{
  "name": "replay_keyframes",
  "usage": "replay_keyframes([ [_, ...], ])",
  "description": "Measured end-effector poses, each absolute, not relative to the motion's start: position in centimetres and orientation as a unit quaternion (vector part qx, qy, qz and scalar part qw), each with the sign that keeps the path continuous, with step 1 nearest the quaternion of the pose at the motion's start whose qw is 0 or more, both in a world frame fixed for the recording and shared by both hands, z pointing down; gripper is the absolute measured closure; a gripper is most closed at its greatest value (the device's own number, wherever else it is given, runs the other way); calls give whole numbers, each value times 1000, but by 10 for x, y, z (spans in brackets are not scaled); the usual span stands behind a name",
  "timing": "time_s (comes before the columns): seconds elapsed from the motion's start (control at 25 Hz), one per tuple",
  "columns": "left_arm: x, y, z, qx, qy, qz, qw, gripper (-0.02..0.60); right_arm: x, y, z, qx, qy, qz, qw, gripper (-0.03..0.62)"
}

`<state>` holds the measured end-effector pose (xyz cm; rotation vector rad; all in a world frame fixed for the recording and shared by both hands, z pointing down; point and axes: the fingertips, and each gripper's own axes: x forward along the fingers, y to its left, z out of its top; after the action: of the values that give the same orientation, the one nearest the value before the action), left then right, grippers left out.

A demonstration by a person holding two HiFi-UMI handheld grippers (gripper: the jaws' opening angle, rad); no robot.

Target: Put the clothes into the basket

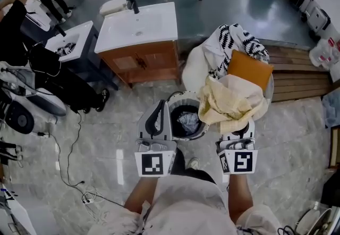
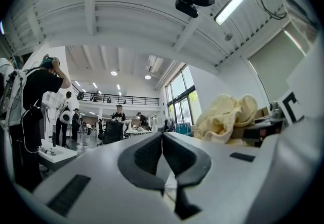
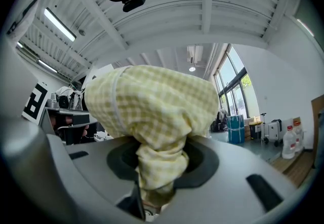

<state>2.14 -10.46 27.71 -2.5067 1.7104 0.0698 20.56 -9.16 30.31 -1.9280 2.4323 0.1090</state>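
Left gripper [image 1: 158, 107] [image 2: 162, 136]: jaws pressed together, nothing in them, hovering over the black bin [image 1: 186, 120].
Right gripper [image 1: 237, 128] [image 3: 158, 157]: clamped tight on the yellow checked cloth [image 1: 228, 105] [image 3: 157, 101], fabric bunched up out of the jaws.
Yellow checked cloth: up at the near edge of the laundry basket [image 1: 191, 72], right against the orange garment [image 1: 249, 69].
Basket: piled with the orange piece plus a black-and-white patterned garment [image 1: 231, 40].

The pale yellow checked garment [image 1: 229, 105] is hanging bunched, pinched in the right gripper [image 1: 237, 132], drooping over the white basket's [image 1: 193, 70] near rim; a black-and-white patterned cloth [image 1: 234, 40] and an orange piece [image 1: 249, 69] are lying inside.
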Motion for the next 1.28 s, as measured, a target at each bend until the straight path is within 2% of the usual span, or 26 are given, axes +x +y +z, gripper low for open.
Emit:
replay_keyframes([
  [0.32,-6,-161,303,-838,541,45,51,575,163,-145,345,-608,793,10,-37,479],
  [0.72,-50,-210,361,-839,542,17,33,575,101,-194,472,-563,810,-105,-126,479],
  [1.28,-94,-238,423,-830,557,-4,-13,575,29,-190,706,-433,798,-237,-346,479],
])
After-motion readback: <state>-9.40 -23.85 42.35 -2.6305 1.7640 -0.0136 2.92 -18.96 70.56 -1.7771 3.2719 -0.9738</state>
